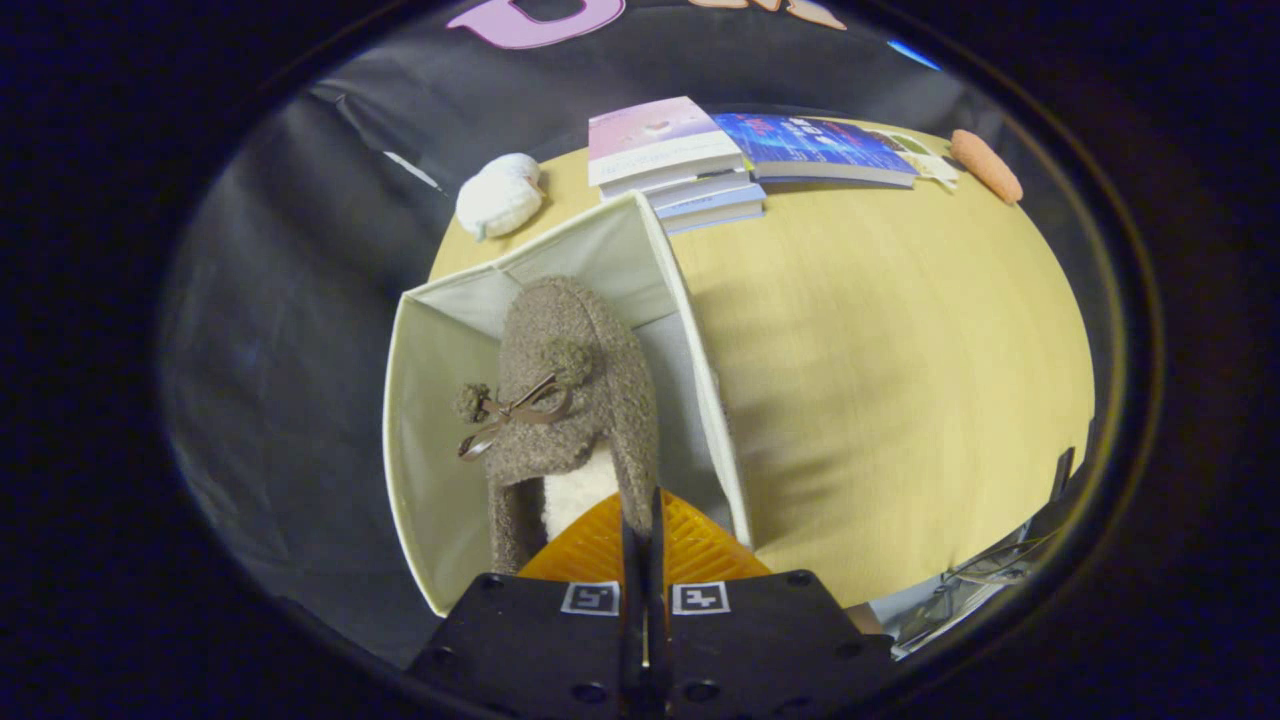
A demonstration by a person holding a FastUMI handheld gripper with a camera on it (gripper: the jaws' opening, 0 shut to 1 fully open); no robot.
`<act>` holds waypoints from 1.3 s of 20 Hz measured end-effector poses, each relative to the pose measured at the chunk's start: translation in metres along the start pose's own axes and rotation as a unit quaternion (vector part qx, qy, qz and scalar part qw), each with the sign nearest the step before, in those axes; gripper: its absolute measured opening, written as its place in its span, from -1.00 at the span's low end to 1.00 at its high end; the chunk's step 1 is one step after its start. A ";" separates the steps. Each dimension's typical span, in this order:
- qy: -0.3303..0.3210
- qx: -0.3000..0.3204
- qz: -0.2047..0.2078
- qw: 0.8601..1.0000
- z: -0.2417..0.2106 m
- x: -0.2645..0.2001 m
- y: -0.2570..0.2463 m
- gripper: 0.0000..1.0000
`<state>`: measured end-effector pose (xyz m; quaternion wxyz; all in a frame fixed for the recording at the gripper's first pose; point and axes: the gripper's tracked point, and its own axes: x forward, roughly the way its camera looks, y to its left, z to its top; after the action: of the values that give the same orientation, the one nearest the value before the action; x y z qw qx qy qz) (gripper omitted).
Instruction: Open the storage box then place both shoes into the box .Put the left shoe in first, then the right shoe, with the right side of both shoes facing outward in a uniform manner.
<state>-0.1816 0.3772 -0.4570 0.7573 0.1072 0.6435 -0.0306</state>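
Note:
A fuzzy brown slipper-shoe (570, 390) with a bow and pom-poms hangs toe-forward over the open cream fabric storage box (430, 400). My gripper (643, 530) is shut on the shoe's right collar edge, its orange fingers (700, 550) pressed together around the wall beside the white fleece lining. The box stands at the left corner of the wooden table (880, 380), its lid open and its pale inside walls showing around the shoe. The box floor under the shoe is hidden.
A stack of books (680, 165) and a blue book (815, 150) lie at the table's far edge beyond the box. A white plush object (500, 195) sits far left, an orange plush carrot (985, 165) far right. Cables (990, 575) lie near the table's front right.

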 end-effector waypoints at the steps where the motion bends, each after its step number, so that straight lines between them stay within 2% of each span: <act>1: -0.002 -0.005 -0.012 1.000 0.001 0.003 -0.002 -0.89; 6: -0.017 -0.031 -0.073 0.997 0.002 0.014 -0.011 -0.89; 10: -0.021 -0.030 -0.081 0.996 0.003 0.014 -0.012 -0.78; 17: -0.025 -0.029 -0.053 0.998 0.006 0.006 -0.006 -0.64; 21: -0.050 -0.017 -0.029 0.998 0.019 -0.008 -0.006 -0.65; 23: -0.074 -0.018 -0.007 0.997 0.033 -0.018 -0.004 -0.65; 26: -0.143 -0.029 0.034 0.989 0.066 -0.044 -0.002 -0.65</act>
<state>-0.1255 0.3573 -0.4038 0.8447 0.1015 0.5256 -0.0008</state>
